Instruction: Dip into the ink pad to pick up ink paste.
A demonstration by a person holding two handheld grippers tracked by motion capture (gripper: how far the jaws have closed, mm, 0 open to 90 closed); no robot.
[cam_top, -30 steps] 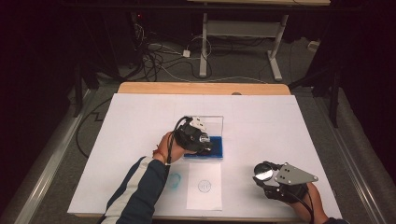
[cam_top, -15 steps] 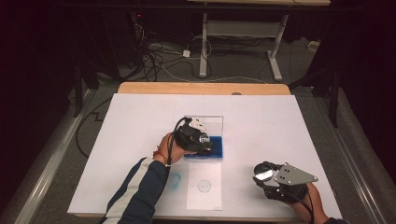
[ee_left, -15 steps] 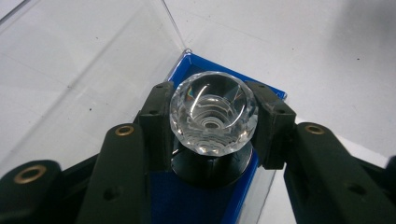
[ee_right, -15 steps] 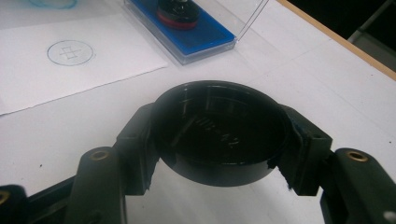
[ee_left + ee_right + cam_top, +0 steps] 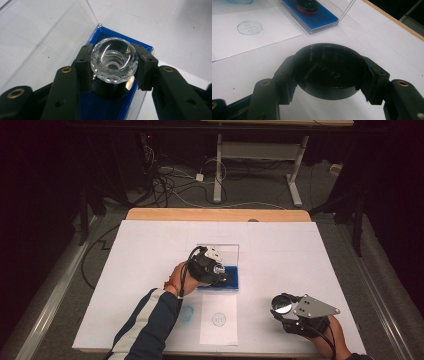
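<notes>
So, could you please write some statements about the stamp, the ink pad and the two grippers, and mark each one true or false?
1. The left gripper is shut on the stamp by its faceted clear knob. True.
2. The stamp is over the blue ink pad, whose clear lid stands open. True.
3. The right gripper is open and holds nothing. False: it is shut on a round black cap.
4. The sheet of paper is still blank. False: it bears a round printed mark.
5. The right gripper hovers over the ink pad. False: it is off to the right of the paper.
</notes>
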